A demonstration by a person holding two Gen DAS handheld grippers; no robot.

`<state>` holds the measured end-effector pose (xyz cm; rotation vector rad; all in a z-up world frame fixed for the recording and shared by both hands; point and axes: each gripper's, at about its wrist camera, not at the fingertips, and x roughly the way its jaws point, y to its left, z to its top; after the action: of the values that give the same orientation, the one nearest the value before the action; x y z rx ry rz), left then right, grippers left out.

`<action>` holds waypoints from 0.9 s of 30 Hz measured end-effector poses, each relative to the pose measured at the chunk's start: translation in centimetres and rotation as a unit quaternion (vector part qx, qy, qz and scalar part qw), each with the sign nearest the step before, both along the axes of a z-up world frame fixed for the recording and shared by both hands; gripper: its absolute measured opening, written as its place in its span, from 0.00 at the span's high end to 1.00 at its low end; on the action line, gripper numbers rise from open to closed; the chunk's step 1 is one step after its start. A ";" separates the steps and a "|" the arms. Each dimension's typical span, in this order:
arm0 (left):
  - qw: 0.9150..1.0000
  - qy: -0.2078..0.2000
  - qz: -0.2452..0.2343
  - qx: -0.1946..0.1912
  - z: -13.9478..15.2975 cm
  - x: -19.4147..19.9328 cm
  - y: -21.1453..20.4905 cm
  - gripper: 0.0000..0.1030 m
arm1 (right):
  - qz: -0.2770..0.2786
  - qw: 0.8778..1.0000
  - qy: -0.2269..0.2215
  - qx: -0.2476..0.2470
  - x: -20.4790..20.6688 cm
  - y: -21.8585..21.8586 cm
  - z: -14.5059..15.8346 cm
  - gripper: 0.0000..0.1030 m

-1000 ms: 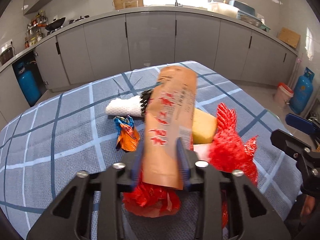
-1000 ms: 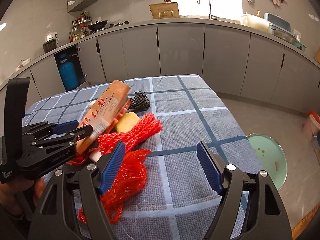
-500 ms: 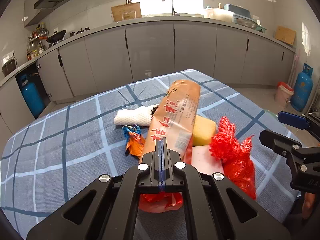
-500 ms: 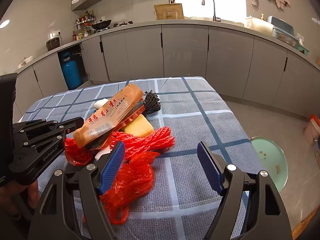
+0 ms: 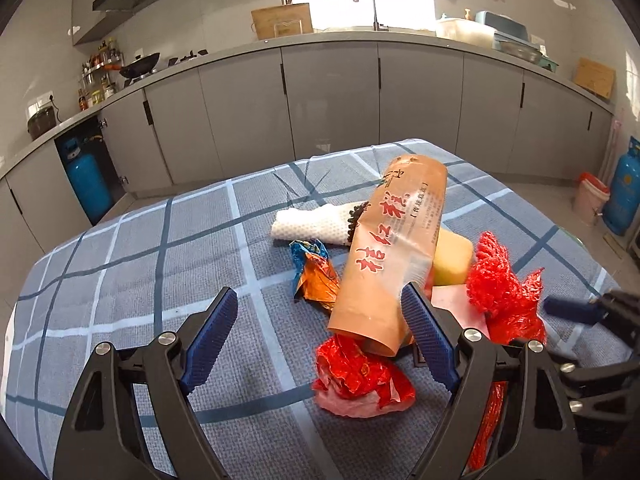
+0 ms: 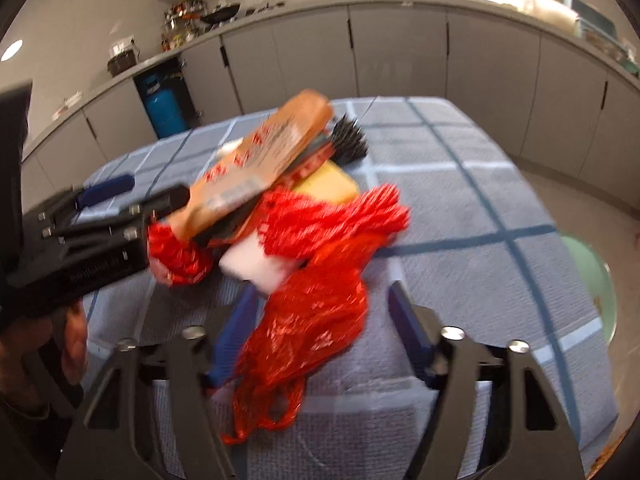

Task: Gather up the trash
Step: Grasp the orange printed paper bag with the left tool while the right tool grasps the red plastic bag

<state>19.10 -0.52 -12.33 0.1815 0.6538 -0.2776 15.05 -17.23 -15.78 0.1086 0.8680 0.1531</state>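
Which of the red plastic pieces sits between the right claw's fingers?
The crumpled red plastic bag at the table's near edge, trailing handles. The red mesh netting lies farther back on the pile; another red wad lies by the left claw.

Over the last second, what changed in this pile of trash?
The left hand-held gripper let go of the long brown printed wrapper; its jaws have just opened wide. The right hand-held gripper dropped over the red plastic bag, jaws just closing around it. The yellow sponge and checked cloth stayed put.
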 end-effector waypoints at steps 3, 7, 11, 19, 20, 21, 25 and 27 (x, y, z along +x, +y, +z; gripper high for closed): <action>1.000 0.005 -0.012 0.000 -0.2 -0.1 -0.6 0.18 | 0.006 1.000 -0.003 -0.003 -0.5 0.2 0.2 0.80; 1.000 0.013 -0.028 0.003 -0.8 -0.1 -1.5 0.17 | 0.001 1.000 -0.018 -0.013 -1.9 -0.5 1.4 0.84; 0.999 0.027 -0.037 0.002 -1.5 0.5 -2.3 0.17 | -0.023 0.999 -0.030 -0.026 -3.3 -1.9 2.2 0.84; 0.998 0.045 -0.044 0.007 -2.6 1.6 -3.5 0.37 | -0.051 0.998 -0.027 -0.030 -3.6 -3.6 1.9 0.84; 0.997 0.051 -0.048 0.010 -2.8 1.7 -3.6 0.46 | -0.050 0.998 -0.028 -0.031 -3.6 -3.4 1.8 0.84; 0.997 0.056 -0.051 0.010 -2.9 1.7 -3.6 0.53 | -0.048 0.998 -0.028 -0.031 -3.6 -3.3 1.8 0.84; 0.997 0.054 -0.055 0.014 -2.9 1.1 -3.4 0.71 | -0.044 0.998 -0.030 -0.034 -3.7 -3.1 1.6 0.84; 0.997 0.047 -0.055 0.016 -2.7 0.8 -3.2 0.82 | -0.048 0.998 -0.033 -0.033 -3.7 -3.3 1.8 0.84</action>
<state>19.91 -3.74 -15.03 0.2360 0.7434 -0.3832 11.32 -20.52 -14.01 0.0819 0.8000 0.0383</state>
